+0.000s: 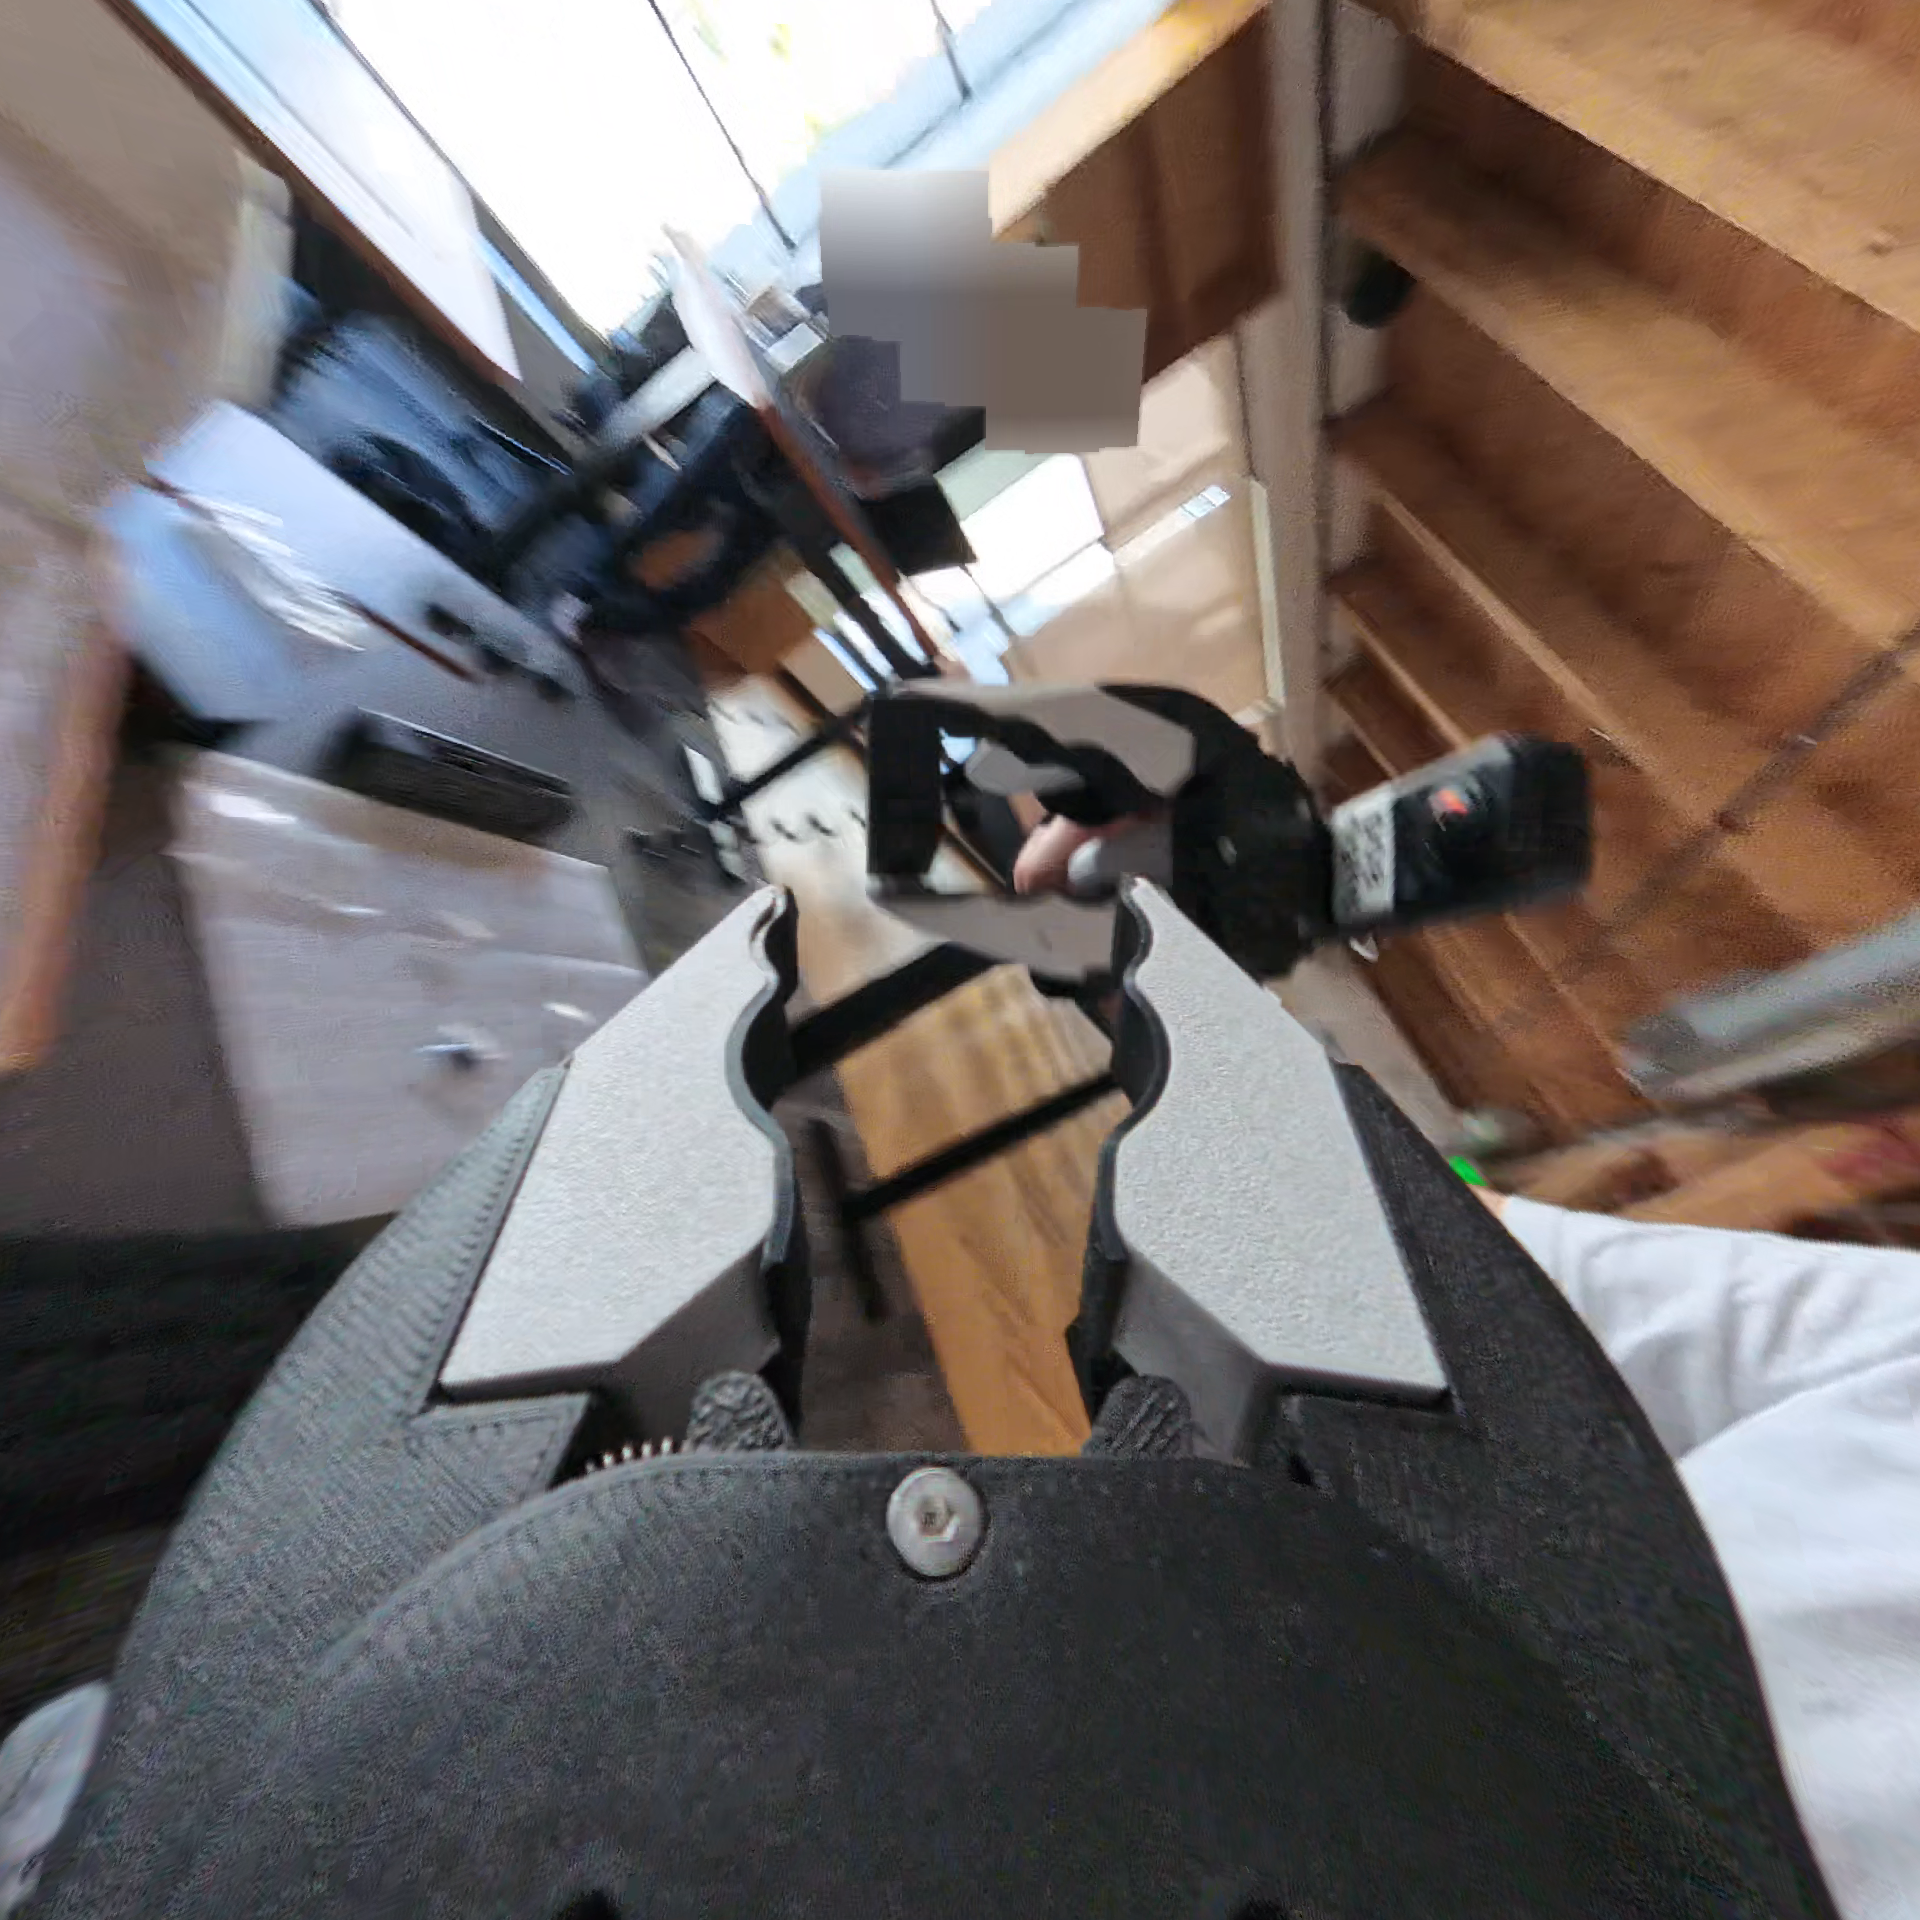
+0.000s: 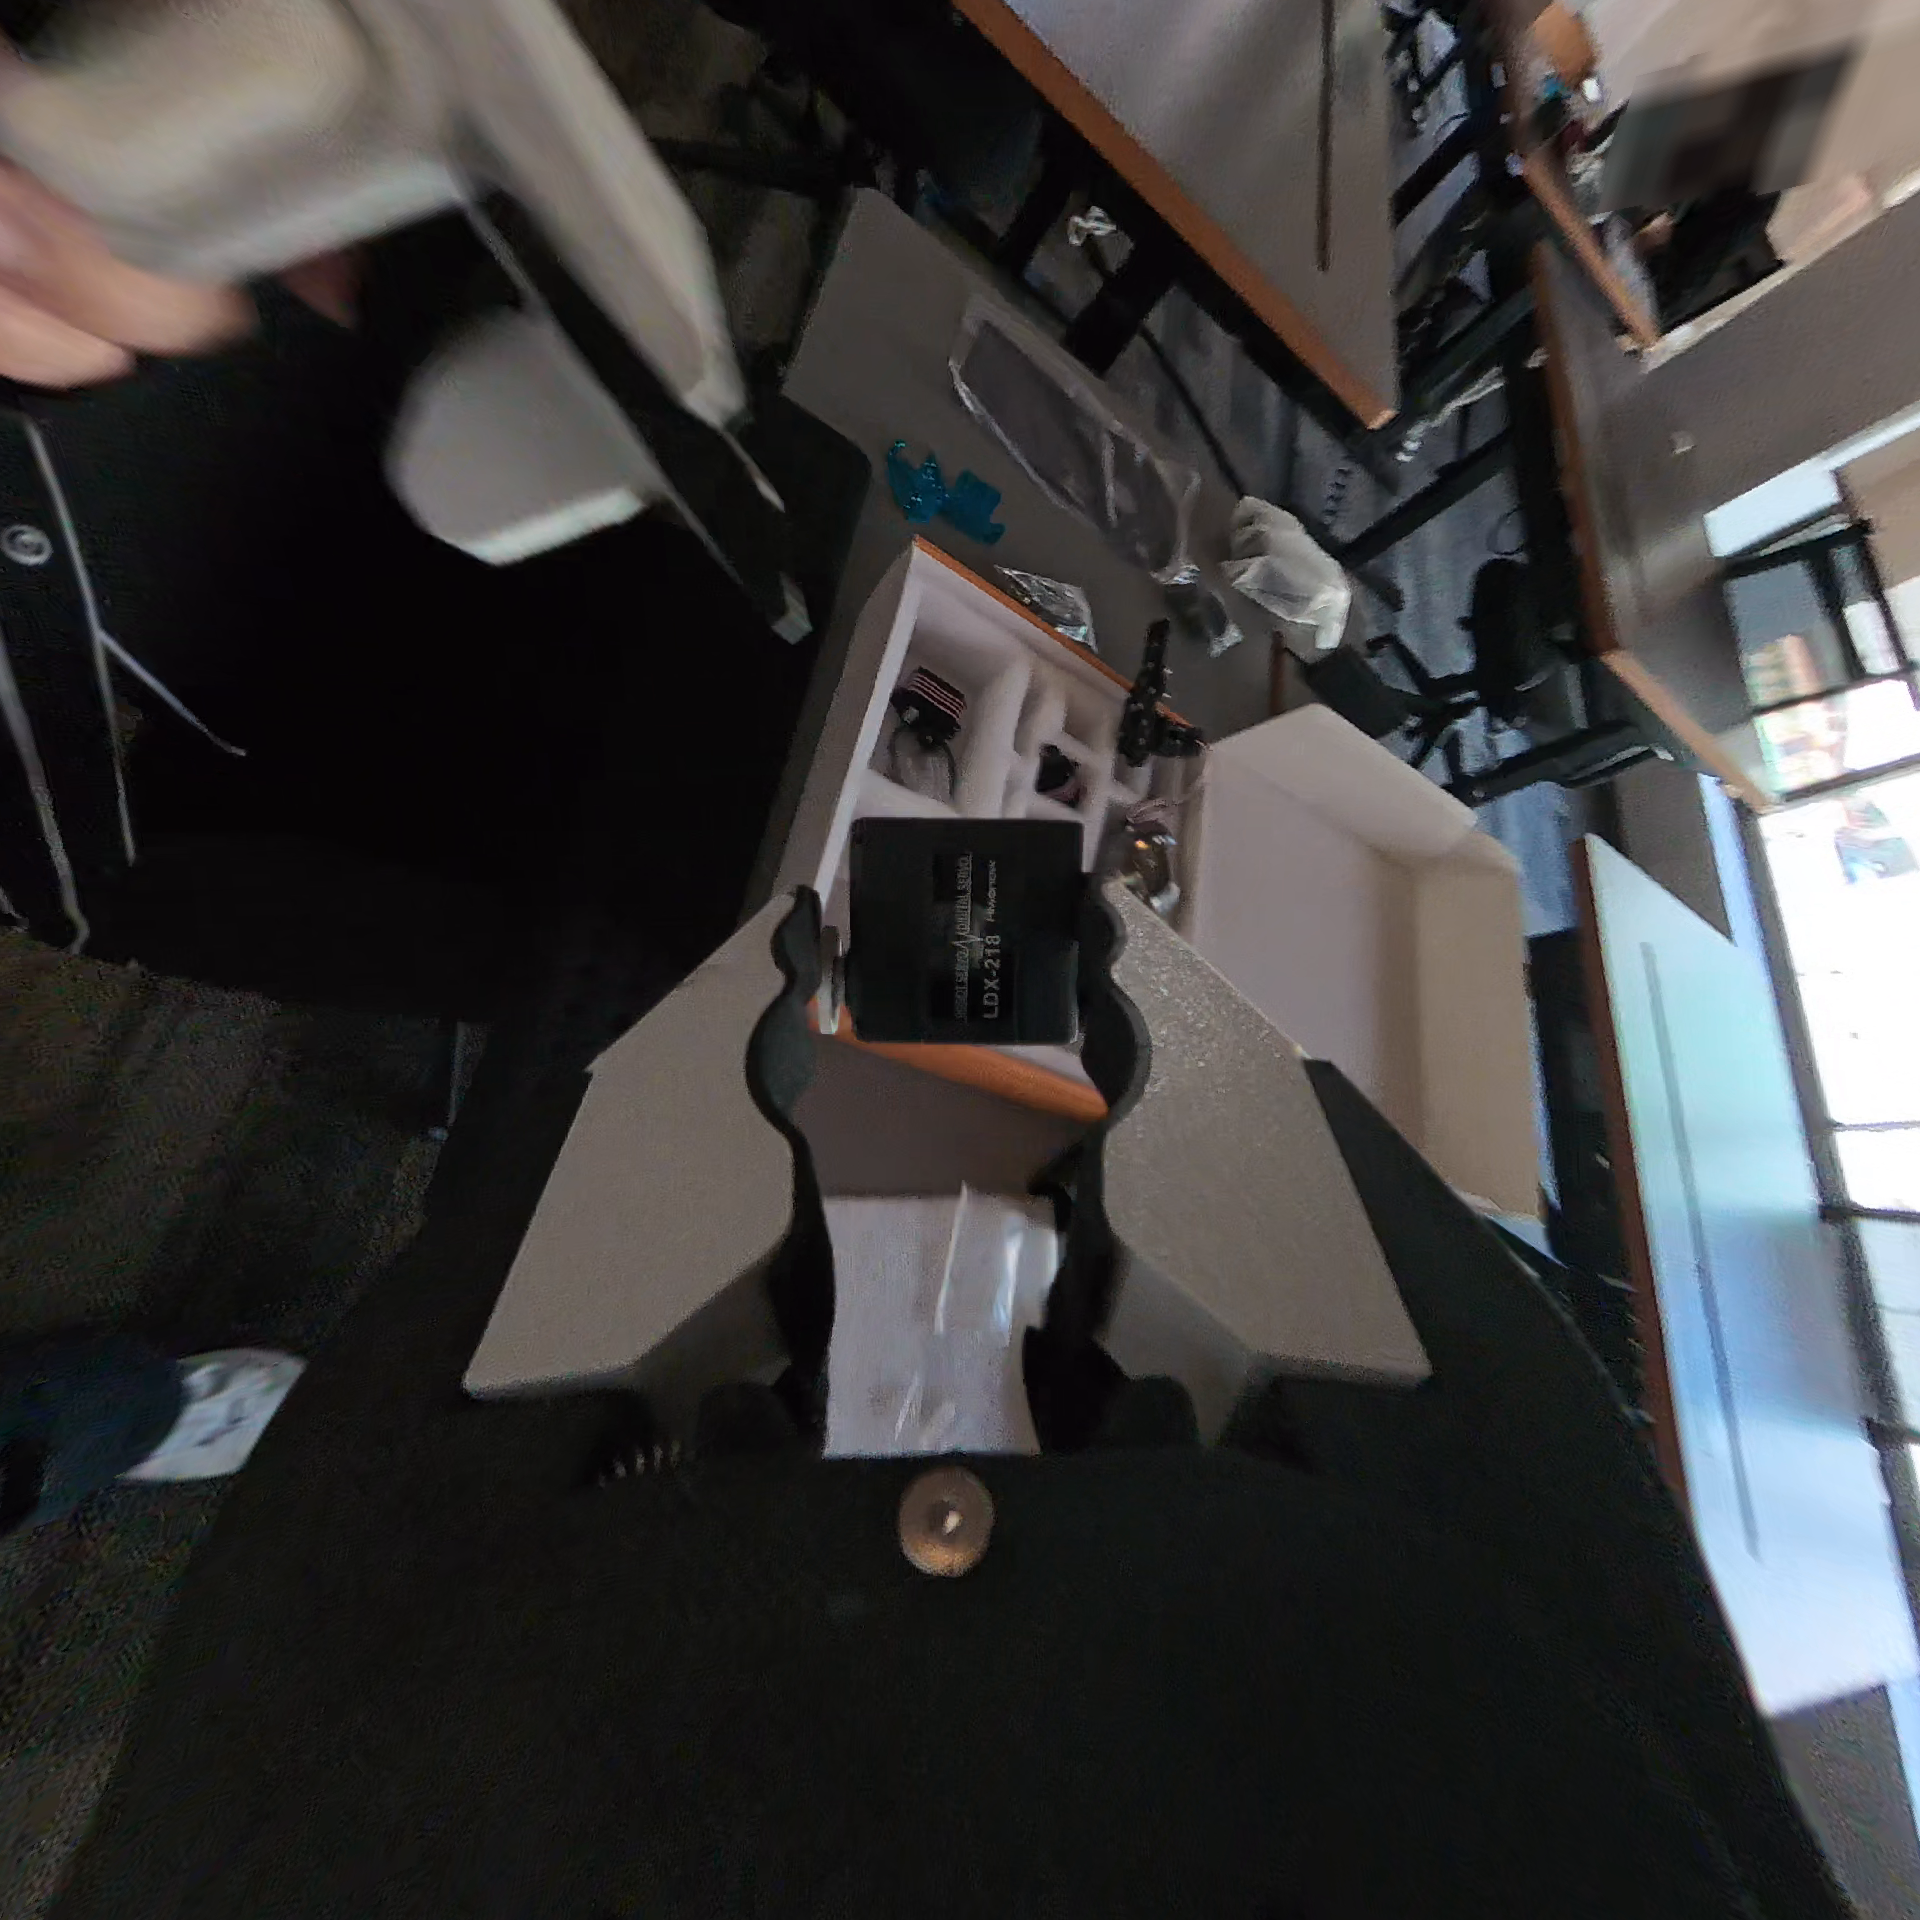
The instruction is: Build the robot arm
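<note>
My right gripper (image 2: 951,912) is shut on a small black servo block (image 2: 966,935) with a label on its face, held above an open white box (image 2: 868,727) with foam compartments. The compartments hold small dark parts (image 2: 925,707). My left gripper (image 1: 951,909) is open and empty, held in the air and pointing towards the right gripper (image 1: 883,795), which shows farther off with the black block (image 1: 906,769) between its fingers. In the right wrist view the left gripper (image 2: 499,312) is a blurred shape at the upper left.
The box's white lid (image 2: 1351,914) lies open to the right. On the grey table (image 2: 883,291) lie a blue part (image 2: 940,488) and clear plastic bags (image 2: 1081,447). Wooden shelves (image 1: 1610,468) fill the right of the left wrist view. A person's white sleeve (image 1: 1714,1403) is nearby. Left tips to right tips: about 7 cm.
</note>
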Available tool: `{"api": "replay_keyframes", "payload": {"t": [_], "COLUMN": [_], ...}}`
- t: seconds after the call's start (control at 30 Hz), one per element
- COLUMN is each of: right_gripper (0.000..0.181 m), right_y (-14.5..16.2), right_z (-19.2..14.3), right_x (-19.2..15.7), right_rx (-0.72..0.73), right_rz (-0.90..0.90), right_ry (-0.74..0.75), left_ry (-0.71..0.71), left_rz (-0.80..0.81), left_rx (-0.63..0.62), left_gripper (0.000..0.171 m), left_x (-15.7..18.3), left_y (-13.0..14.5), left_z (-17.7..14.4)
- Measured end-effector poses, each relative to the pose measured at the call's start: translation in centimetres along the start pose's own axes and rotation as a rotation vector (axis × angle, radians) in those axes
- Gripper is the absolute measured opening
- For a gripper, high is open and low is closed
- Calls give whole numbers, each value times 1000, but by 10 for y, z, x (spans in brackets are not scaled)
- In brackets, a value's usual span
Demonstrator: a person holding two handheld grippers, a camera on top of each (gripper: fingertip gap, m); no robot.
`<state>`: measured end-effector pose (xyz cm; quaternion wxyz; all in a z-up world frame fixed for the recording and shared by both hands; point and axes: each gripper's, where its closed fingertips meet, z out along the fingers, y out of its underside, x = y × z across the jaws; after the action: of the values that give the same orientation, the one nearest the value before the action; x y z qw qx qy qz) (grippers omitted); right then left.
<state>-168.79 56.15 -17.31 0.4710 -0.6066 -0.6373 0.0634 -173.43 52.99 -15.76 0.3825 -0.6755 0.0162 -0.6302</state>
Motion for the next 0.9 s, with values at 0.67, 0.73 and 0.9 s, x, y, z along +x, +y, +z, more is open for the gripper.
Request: {"api": "replay_keyframes", "payload": {"t": [0.67, 0.73, 0.9], "right_gripper": [49, 48, 49], "right_y": [231, 261, 314], "right_z": [-699, -761, -875], "right_x": [-218, -250, -288], "right_rx": [-564, -614, -630], "right_rz": [285, 360, 467], "right_ry": [747, 771, 826], "left_ry": [817, 837, 868], "left_rz": [77, 25, 62], "left_rx": [-1015, -1105, -1263], "left_gripper": [22, 21, 21], "left_x": [455, 491, 555], "left_y": [579, 642, 740], "left_z": [349, 370, 424]}}
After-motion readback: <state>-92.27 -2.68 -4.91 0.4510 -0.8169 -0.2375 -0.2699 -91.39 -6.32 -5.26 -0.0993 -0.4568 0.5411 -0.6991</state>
